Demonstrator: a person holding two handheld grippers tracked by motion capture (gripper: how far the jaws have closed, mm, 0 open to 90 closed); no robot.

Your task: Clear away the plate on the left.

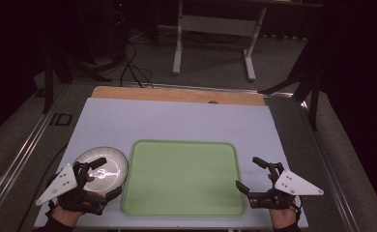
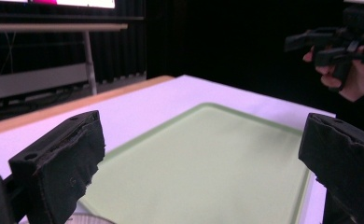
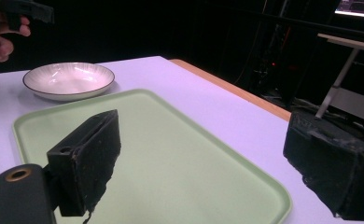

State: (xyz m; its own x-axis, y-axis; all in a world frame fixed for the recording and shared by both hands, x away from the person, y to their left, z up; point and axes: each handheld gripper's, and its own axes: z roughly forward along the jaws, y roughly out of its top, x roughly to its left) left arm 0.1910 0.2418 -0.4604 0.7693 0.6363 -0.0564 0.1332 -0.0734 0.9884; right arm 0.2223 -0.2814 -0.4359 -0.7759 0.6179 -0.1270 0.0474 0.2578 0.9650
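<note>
Bowl [image 1: 101, 168] at lower left of the high view, just beside green tray [image 1: 184, 177] on white table [image 1: 177, 121]; left gripper [image 1: 101, 178] above its near rim, jaws wide, empty. Right gripper [image 1: 251, 175] at lower right, jaws wide, empty, at the tray's right edge. Bowl's striped inside and dark rim clear in right gripper view [image 3: 68, 80]; barely a sliver in left gripper view. Forearms cut off at bottom edge.

We see a dim room with dark walls. Grey carpet [image 1: 215, 58] covers the floor at the top of the frame. A white-legged desk frame [image 1: 214, 29] stands at upper centre, and black cables [image 1: 131, 65] trail across the floor at upper left.
</note>
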